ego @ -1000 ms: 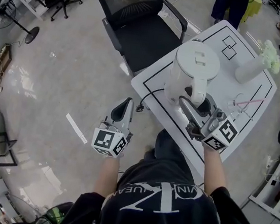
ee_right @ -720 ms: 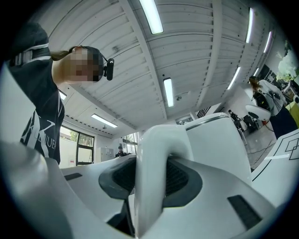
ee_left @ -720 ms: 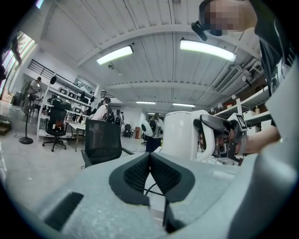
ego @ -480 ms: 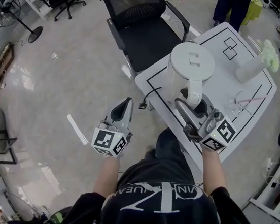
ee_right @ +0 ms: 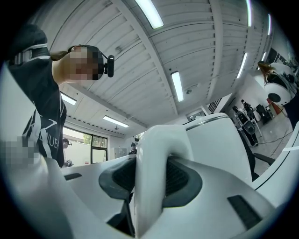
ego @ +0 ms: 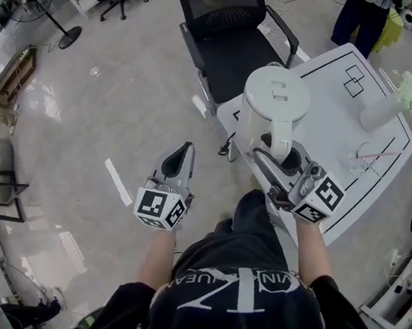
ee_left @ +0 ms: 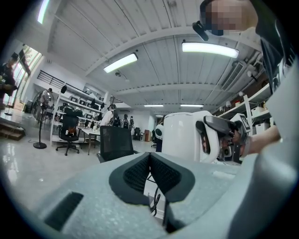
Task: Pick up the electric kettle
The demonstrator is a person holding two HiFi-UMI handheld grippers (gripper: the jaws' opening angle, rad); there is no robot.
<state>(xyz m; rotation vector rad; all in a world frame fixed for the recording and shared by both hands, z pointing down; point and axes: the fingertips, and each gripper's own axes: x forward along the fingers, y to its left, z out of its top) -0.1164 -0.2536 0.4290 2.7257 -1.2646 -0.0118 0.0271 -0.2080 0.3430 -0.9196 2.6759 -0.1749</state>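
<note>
The white electric kettle (ego: pixel 274 105) hangs over the near left corner of the white table (ego: pixel 351 92), and its body also shows in the left gripper view (ee_left: pixel 182 135). My right gripper (ego: pixel 273 165) is shut on the kettle's handle (ego: pixel 280 141). In the right gripper view the dark pads press on both sides of the white handle (ee_right: pixel 149 158), so the right gripper (ee_right: pixel 149 179) holds it upright. My left gripper (ego: pixel 183 157) is out over the floor left of the table, shut and empty. Its pads meet in the left gripper view, where the left gripper (ee_left: pixel 149 156) points at the kettle.
A black office chair (ego: pixel 227 31) stands at the table's far left side. A black cable (ego: pixel 229 142) hangs off the table corner. A white vase with green flowers (ego: pixel 387 105) stands at the far right. A person (ego: pixel 364 19) stands beyond the table. Shelves line the right edge.
The kettle, held by my right gripper, has shifted toward the table's near left corner. The table and chair have slid right in the head view. The left gripper stays shut.
</note>
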